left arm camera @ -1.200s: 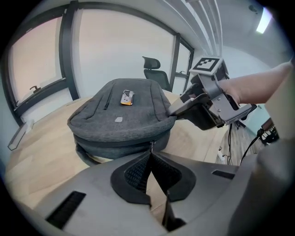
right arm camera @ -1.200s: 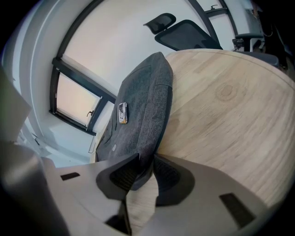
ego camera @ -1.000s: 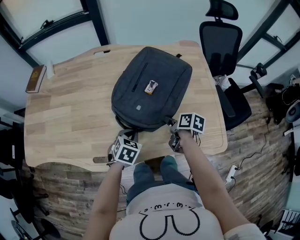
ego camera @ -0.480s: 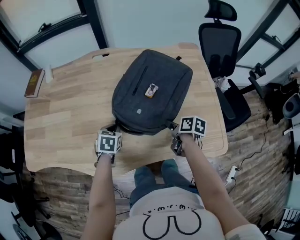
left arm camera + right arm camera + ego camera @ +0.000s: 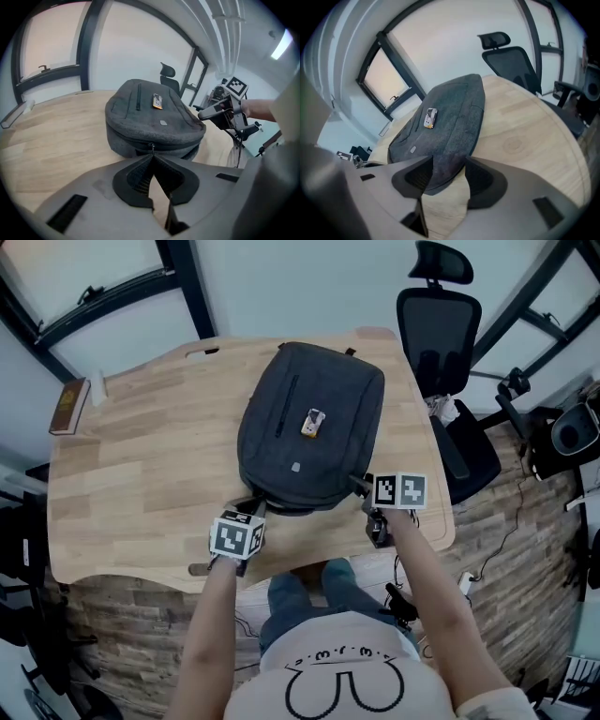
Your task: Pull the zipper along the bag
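Our left hand-held gripper pinches the pull at the near edge of the bag on the surface. Our right hand-held gripper has just opened, the bag's corner loose between its jaws. With the bag unbraced, we risk dragging it instead of zipping.

A dark grey backpack lies flat, front panel up, on the right half of the desk. Its far end is close to the desk's far edge and its near end stops short of the near edge. The panel carries a small orange-and-white tag, a small pale label and a straight pocket zip. The main zipper runs round the side wall, closed where it shows. Its zipper pull sits at the end facing the near edge.
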Available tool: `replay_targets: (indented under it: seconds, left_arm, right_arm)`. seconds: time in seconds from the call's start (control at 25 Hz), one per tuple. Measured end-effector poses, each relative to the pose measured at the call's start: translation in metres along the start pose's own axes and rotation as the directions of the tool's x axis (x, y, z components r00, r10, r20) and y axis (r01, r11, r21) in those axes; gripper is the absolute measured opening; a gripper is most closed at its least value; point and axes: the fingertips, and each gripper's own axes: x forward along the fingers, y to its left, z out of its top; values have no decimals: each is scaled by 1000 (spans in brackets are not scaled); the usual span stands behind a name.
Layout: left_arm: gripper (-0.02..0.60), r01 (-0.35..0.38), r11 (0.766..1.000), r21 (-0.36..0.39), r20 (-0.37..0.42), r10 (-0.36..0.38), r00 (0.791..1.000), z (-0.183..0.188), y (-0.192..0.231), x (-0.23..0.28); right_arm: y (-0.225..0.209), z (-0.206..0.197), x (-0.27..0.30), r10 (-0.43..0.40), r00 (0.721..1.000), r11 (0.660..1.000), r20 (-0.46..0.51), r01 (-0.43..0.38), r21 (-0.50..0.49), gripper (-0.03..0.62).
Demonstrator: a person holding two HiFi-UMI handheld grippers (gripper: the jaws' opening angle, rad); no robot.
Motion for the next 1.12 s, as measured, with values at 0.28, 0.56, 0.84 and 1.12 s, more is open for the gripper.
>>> replay_targets:
  seconds: [0.28,0.56,0.84,1.12]
  left_arm:
    - [15,192,973,130,-38,-189,981,-2,-97,30]
    - [15,242,953,182,-62,-234,970,1,-136,42]
    - [15,192,962,194,-53,-185,981,-3,-133,41]
    - [17,141,967,211,-46,-135,990,-6,-115,32]
  right_arm:
    - [59,-5,-33,160,987,875,16,-134,-465,261]
    - [80,-58,-19,135,966,608,-220,-256,-752,245]
    - [69,-70,5,12,966,426,-259,-239,-872,132]
    - [70,-72,-1,-8,959,380,-282,-258,-888,92]
